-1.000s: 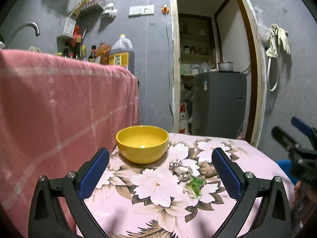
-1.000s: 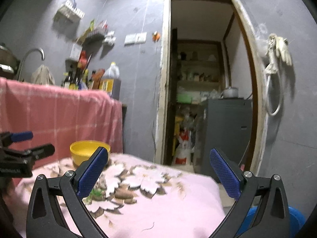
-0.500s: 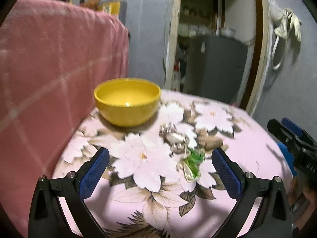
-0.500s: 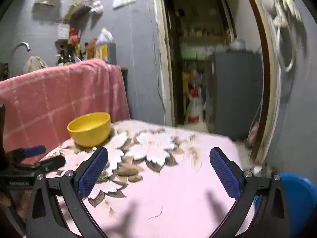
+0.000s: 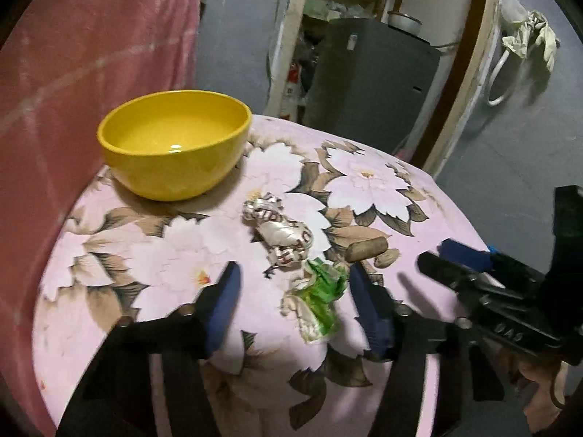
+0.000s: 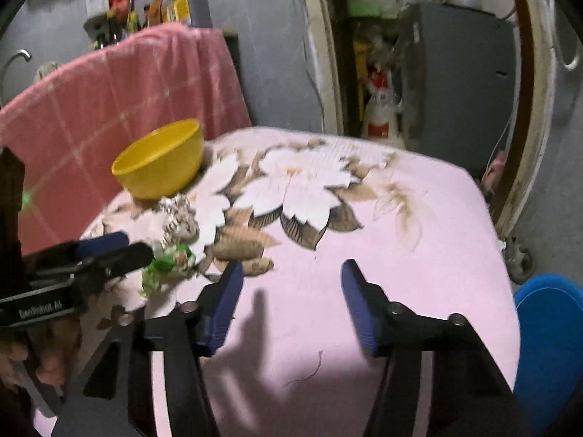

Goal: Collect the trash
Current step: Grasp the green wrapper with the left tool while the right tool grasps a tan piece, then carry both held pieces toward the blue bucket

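The left gripper (image 5: pixel 293 298) has dropped closer to the flowered tablecloth (image 5: pixel 368 185), its jaws now narrowed but apart around the green wrapper (image 5: pixel 319 300). A silver wrapper (image 5: pixel 282 231) lies just beyond, near the yellow bowl (image 5: pixel 175 144). The right gripper (image 6: pixel 289 300), also narrowed yet open, hovers over bare cloth.

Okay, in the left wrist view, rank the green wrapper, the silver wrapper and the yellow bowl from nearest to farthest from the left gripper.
1. Green wrapper: lying between the fingers of the left gripper, toward its right finger.
2. Silver wrapper: just beyond the green one, mid-table.
3. Yellow bowl: farthest, at the table's back left by the pink cloth.
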`<move>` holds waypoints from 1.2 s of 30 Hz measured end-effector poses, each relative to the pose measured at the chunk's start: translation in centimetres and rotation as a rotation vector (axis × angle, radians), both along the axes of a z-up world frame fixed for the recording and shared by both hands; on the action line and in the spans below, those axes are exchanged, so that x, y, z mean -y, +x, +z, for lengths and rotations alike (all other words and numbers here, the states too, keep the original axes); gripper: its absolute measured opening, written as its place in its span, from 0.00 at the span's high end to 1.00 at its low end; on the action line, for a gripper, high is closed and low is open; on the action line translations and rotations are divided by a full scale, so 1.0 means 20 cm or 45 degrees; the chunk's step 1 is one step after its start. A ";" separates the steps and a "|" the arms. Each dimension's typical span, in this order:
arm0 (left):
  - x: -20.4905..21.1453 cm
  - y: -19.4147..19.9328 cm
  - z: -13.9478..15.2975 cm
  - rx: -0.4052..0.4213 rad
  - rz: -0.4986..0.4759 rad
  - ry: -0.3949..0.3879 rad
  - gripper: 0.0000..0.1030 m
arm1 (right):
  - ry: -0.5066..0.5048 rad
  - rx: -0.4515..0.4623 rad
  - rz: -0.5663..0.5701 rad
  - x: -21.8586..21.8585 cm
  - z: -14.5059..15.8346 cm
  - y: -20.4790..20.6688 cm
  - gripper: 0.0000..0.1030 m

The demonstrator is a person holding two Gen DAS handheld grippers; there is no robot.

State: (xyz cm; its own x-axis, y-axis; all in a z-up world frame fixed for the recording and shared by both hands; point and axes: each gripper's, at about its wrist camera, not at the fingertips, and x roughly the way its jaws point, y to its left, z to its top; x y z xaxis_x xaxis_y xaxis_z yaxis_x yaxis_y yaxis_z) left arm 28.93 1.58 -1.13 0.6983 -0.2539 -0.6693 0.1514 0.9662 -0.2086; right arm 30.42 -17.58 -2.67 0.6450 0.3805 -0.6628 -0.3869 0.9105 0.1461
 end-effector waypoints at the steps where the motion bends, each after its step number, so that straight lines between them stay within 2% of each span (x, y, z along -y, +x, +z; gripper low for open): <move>1: 0.00 0.01 0.00 -0.001 -0.008 -0.002 0.59 | -0.008 -0.023 0.008 -0.01 -0.01 0.01 0.52; 2: 0.01 0.01 -0.02 -0.009 -0.019 -0.006 0.63 | -0.015 -0.048 0.015 -0.01 -0.02 0.02 0.56; 8: 0.01 0.01 -0.05 -0.028 -0.077 -0.062 0.74 | -0.056 -0.094 0.078 -0.06 -0.04 0.04 0.57; 19: -0.03 0.00 -0.06 -0.060 -0.095 -0.168 0.81 | -0.082 -0.195 0.136 -0.14 -0.06 0.14 0.57; 20: -0.03 0.00 -0.05 -0.060 -0.097 -0.169 0.82 | -0.079 -0.202 0.140 -0.14 -0.06 0.15 0.58; 21: -0.03 -0.01 -0.05 -0.060 -0.100 -0.169 0.83 | -0.080 -0.204 0.142 -0.14 -0.06 0.15 0.64; 24: -0.01 -0.01 -0.05 -0.058 -0.103 -0.162 0.85 | -0.099 -0.197 0.145 -0.15 -0.07 0.15 0.78; 29: 0.01 -0.02 -0.04 -0.037 -0.094 -0.134 0.87 | -0.105 -0.178 0.157 -0.16 -0.07 0.12 0.79; 33: 0.03 -0.05 -0.01 0.023 -0.059 -0.091 0.88 | -0.078 -0.144 0.151 -0.15 -0.06 0.09 0.80; 36: 0.05 -0.10 0.02 0.086 -0.042 -0.077 0.88 | -0.023 -0.078 0.139 -0.10 -0.03 0.04 0.80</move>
